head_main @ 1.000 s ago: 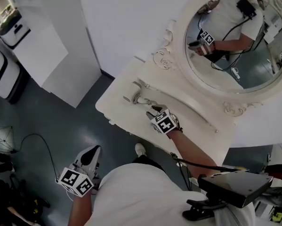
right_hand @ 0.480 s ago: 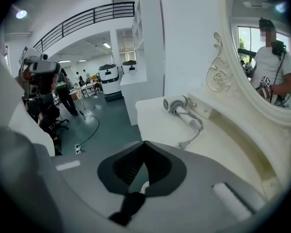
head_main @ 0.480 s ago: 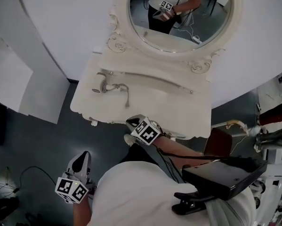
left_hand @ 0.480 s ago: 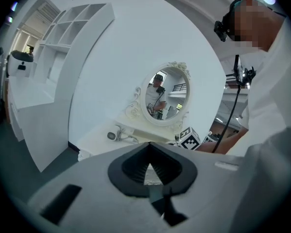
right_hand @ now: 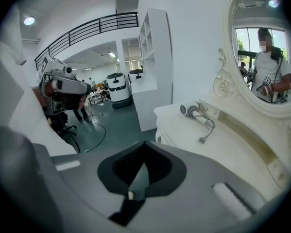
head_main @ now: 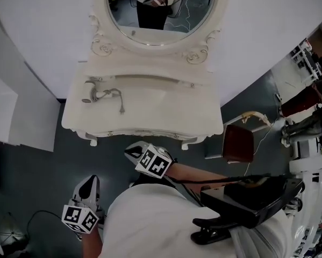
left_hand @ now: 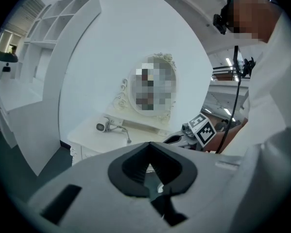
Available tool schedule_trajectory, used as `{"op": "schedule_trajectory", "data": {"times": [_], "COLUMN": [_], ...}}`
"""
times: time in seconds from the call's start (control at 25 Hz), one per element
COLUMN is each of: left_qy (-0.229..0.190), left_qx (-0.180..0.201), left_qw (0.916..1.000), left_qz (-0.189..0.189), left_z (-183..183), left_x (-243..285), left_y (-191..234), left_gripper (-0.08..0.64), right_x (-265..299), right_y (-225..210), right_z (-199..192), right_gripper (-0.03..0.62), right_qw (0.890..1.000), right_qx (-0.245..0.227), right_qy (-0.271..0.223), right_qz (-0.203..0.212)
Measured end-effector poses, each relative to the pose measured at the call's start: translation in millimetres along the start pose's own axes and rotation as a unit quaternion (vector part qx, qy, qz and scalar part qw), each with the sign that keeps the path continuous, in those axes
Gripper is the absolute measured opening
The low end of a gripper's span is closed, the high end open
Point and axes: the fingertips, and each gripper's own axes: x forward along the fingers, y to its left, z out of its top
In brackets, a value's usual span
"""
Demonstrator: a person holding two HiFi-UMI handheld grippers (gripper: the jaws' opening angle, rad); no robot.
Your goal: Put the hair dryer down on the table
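Found the dryer (head_main: 92, 92) lying on the counter (head_main: 166, 117), out at its nine o'clock end in the head view, touched by neither claw. Traced its cord (head_main: 116, 95) from the body toward four o'clock, ending in a plug (head_main: 122, 112) flat on the counter top. Noted the oval mirror (head_main: 161, 15) standing at the counter's twelve o'clock edge.

Saw the right claw (head_main: 131, 151) clenched on nothing, jaws pressed together, hanging just off the counter's six o'clock edge over the dark floor (head_main: 37, 165), tips aimed toward ten o'clock. Saw the left claw (head_main: 88, 183) likewise clenched and empty, at about seven o'clock from the right one, well apart from the counter, tips aimed toward twelve o'clock.

In the right gripper view, placed the dryer at one o'clock of the closed jaws, well apart from them.
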Motion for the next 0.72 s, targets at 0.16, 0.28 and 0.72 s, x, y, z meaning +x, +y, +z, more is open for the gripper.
{"op": "schedule_trajectory", "data": {"times": [0.16,0.28,0.72], "left_qy": [0.013,0.019,0.034], "left_qx": [0.005,0.004,0.032], "left_qw": [0.9999,0.9998,0.9989], "left_qz": [-0.008,-0.008,-0.002], "left_z": [-12.7,-22.1,-39.4], "left_x": [0.8,-0.4,1.8], "left_y": [-9.2,-14.3,-36.3], "left_gripper": [-0.002,-0.002,-0.002], "right_x": [-13.0,-18.1,-36.2], "right_y": [16.5,29.8,58.0], "right_z": [2.0,1.4,0.1], "right_gripper": [0.0,0.0,0.0], "right_qw": [1.0,0.999,0.997], "right_qx": [-0.013,-0.032,-0.065], "right_qy": [-0.007,-0.006,-0.022], "right_qz": [0.002,0.003,0.024]}}
